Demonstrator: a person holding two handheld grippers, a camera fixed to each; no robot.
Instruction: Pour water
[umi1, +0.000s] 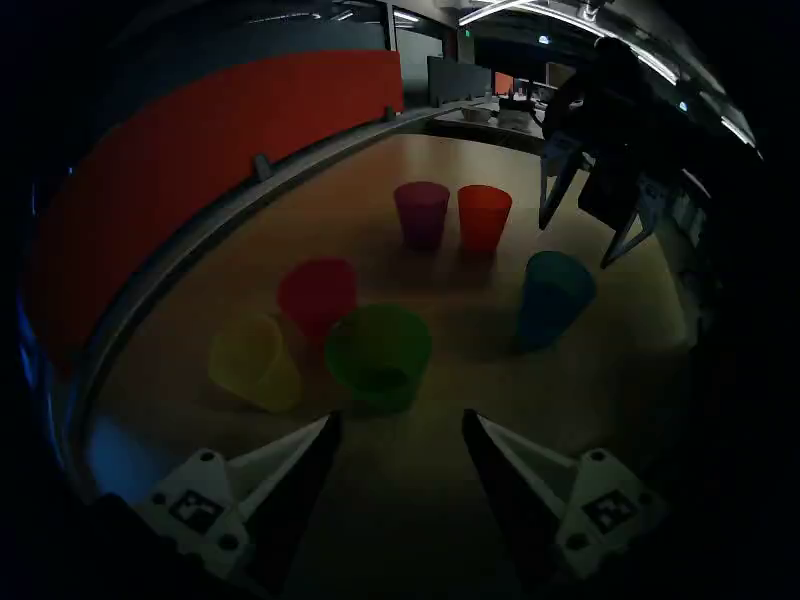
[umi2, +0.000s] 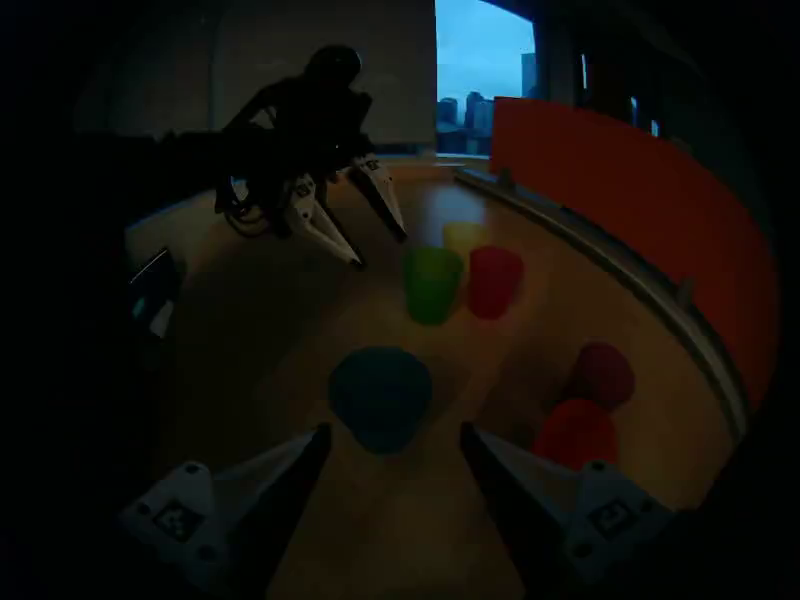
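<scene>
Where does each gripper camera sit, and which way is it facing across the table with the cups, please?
Left gripper view: rides on the left gripper, looks across the table over the green cup; own open fingers low, right gripper opposite.
Right gripper view: rides on the right gripper, faces the opposite way over the blue cup; own open fingers low, left gripper opposite.
Shared: green cup, blue cup, red partition, both grippers, from opposing sides.

left tongs (umi1: 400, 415): front cup (umi1: 378, 355) dead ahead; side cup (umi1: 255, 362) left of it; rear cup (umi1: 317, 295) behind them
right tongs (umi2: 395, 428): lone cup (umi2: 380, 395) dead ahead
table (umi1: 420, 520): carries all cups
</scene>
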